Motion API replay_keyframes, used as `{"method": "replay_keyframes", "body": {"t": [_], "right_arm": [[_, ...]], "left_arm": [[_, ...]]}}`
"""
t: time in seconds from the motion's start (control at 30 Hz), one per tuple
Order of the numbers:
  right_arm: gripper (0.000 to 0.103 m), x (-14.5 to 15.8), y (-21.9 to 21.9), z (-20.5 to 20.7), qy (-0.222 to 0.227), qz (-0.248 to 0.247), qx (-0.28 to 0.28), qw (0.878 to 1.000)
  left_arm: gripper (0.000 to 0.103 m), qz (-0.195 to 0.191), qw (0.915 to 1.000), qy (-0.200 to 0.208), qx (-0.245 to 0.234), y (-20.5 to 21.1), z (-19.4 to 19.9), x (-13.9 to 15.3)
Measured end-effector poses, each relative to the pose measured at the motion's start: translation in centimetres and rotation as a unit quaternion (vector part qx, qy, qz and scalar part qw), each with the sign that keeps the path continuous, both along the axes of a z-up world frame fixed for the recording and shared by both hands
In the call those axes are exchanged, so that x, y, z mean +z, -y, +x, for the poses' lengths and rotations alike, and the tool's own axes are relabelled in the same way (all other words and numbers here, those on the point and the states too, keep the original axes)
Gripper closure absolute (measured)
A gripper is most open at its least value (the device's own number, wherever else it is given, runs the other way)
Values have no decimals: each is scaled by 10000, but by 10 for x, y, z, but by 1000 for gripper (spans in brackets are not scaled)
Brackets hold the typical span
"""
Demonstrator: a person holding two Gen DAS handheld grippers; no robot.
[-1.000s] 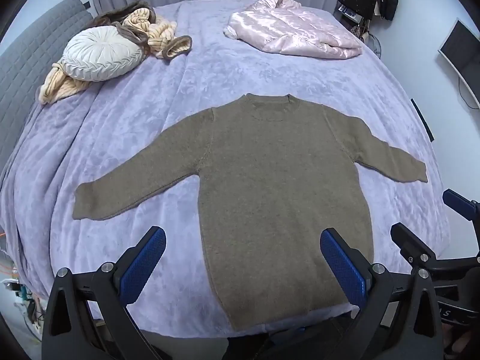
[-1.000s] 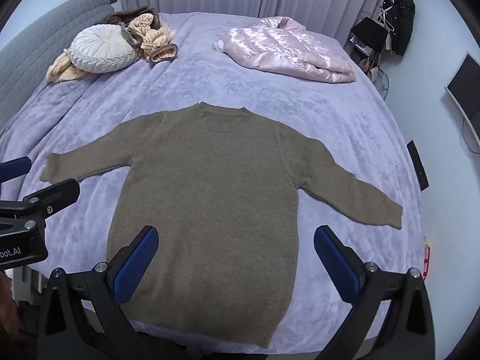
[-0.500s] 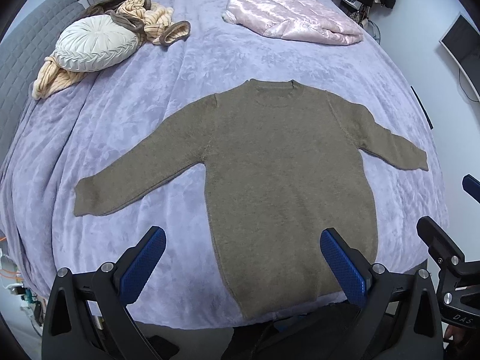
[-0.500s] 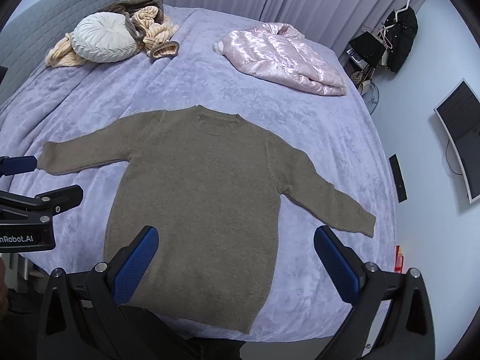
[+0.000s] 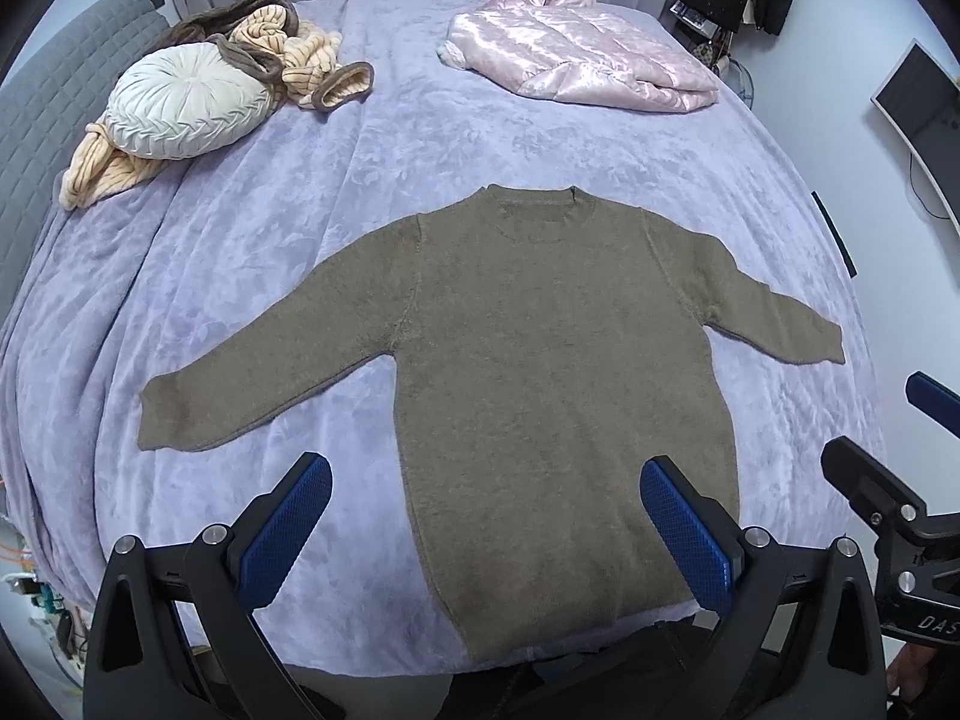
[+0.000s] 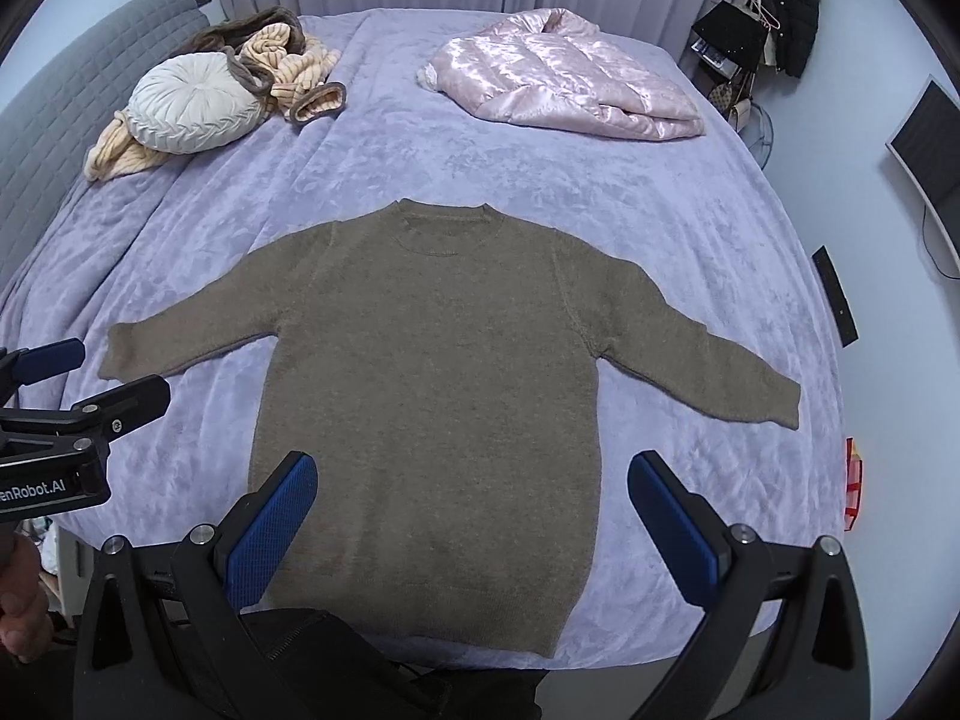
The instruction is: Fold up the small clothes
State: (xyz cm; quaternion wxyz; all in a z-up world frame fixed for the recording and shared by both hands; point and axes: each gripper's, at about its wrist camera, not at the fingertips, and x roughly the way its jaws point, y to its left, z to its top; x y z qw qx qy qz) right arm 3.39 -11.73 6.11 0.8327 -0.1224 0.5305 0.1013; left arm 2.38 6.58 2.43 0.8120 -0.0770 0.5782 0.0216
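An olive-brown knit sweater (image 5: 540, 348) lies flat and face up on the lilac bedspread (image 5: 252, 240), both sleeves spread out, hem toward me. It also shows in the right wrist view (image 6: 432, 360). My left gripper (image 5: 486, 492) is open and empty, held above the hem's left part. My right gripper (image 6: 471, 489) is open and empty above the hem. The right gripper shows at the right edge of the left wrist view (image 5: 888, 480); the left gripper shows at the left edge of the right wrist view (image 6: 72, 396).
A pink shiny puffer jacket (image 5: 576, 54) lies at the bed's far right. A round white cushion (image 5: 192, 99) and a striped beige garment (image 5: 300, 60) lie at the far left by a grey headboard (image 5: 54, 96). A monitor (image 5: 918, 102) stands to the right.
Both grippers have shifted slightly over the bed's near edge, so the sweater's place in view moved a little. Both stay open; the sweater has not moved.
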Motion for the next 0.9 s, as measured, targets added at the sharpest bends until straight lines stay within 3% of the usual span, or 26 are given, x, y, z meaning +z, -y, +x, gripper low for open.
{"method": "replay_keyframes", "body": {"t": [0.3, 0.47, 0.57, 0.67, 0.9], "right_arm": [[0, 29, -22, 6, 305, -35, 118, 9995], [0, 10, -25, 18, -3, 126, 263, 9996], [0, 2, -26, 28, -99, 113, 419, 9990], [0, 3, -22, 41, -93, 251, 551, 9981], [0, 4, -10, 59, -112, 272, 611, 9977]], "left_arm": [[0, 208, 9997, 117, 89, -3, 3, 14], [0, 321, 9984, -116, 444, -11, 5, 10], [0, 511, 9969, -66, 589, -10, 10, 18], [0, 426, 9961, 48, 771, -7, 18, 24], [0, 373, 9973, 135, 620, 15, 31, 25]]}}
